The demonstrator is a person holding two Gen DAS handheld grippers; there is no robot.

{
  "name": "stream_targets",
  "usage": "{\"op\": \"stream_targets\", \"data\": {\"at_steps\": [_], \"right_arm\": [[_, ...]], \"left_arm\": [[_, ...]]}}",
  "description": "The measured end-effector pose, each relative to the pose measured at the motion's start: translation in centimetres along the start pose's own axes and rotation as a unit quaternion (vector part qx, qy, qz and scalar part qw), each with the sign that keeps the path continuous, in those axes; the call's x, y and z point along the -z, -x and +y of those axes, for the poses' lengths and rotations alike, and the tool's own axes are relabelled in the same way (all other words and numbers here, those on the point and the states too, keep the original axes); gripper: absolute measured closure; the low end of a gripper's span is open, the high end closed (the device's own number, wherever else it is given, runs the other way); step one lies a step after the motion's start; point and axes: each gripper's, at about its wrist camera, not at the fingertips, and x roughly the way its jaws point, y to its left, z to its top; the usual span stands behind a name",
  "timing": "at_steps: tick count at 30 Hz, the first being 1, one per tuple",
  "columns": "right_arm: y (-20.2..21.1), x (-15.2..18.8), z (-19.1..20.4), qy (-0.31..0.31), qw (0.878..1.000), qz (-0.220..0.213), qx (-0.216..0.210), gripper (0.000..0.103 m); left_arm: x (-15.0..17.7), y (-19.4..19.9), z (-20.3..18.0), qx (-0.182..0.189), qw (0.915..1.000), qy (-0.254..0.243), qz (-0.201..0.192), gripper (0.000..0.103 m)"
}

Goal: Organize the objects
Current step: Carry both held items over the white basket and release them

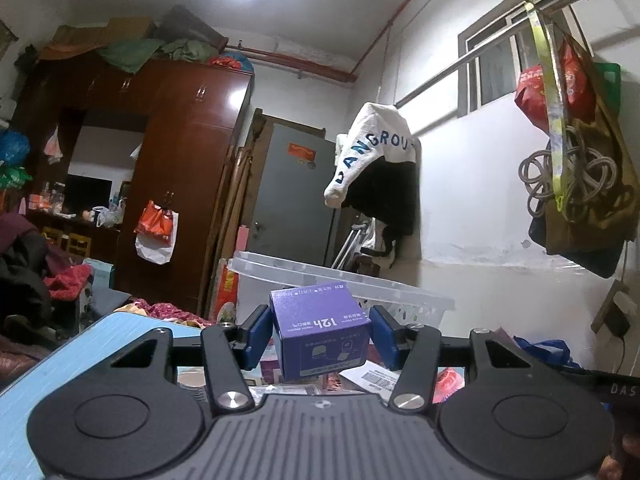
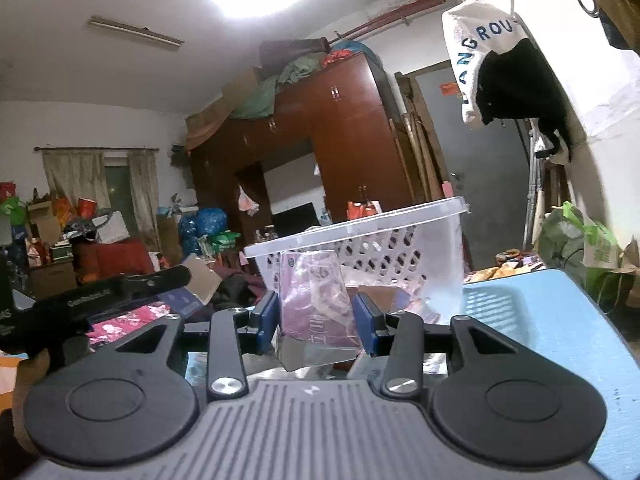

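Left gripper (image 1: 320, 332): fingers (image 1: 258, 334) clamped on purple box (image 1: 320, 332), carried level, tilted, clear of the surface (image 1: 60, 360). Clear basket (image 1: 340, 280) just beyond, at 12 o'clock.

Right gripper (image 2: 316, 320): fingers (image 2: 366, 322) clenched on pink packet (image 2: 316, 300), upright, in front of the basket (image 2: 360, 240) wall.

Hazards, as judged:
- Box held askew; likely to pivot or slip between pads if jolted.
- Packet film soft and glossy; may crumple or slide out.
- Basket rim high at 12 o'clock; low approach could snag or push it.
- Left tool at 9 o'clock in right view; collision possible.
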Motion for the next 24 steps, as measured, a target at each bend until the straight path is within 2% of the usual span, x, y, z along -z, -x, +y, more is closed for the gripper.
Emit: {"op": "stream_targets", "data": {"at_steps": [7,13,17,20,22,24], "right_arm": [[0.4,-0.2,-0.5,-0.007,1.0,-0.008,0.012,0.058],[0.3,-1.0,-0.1,0.011,1.0,-0.008,0.016,0.058],[-0.6,-3.3,-0.1,0.045,0.999,0.011,0.014,0.058],[-2.4,-6.0,-0.9,0.046,0.999,0.02,0.015,0.058],[-4.3,-8.3,-1.5,0.025,0.999,0.022,0.004,0.058],[-6.9,-10.3,-1.4,0.041,0.998,0.035,0.031,0.058]], "left_arm": [[0.4,-0.2,0.3,0.002,1.0,0.007,0.004,0.046],[-0.4,-0.5,0.4,0.019,0.9997,0.01,0.012,0.046],[-3.5,-1.9,-0.1,0.03,0.9991,-0.026,0.012,0.046],[-6.8,-3.9,-0.3,0.045,0.9985,-0.025,0.017,0.046],[-8.8,-6.3,-0.9,0.046,0.9981,-0.028,0.031,0.046],[-10.3,-9.4,-1.4,0.04,0.9972,-0.031,0.055,0.046]]}}
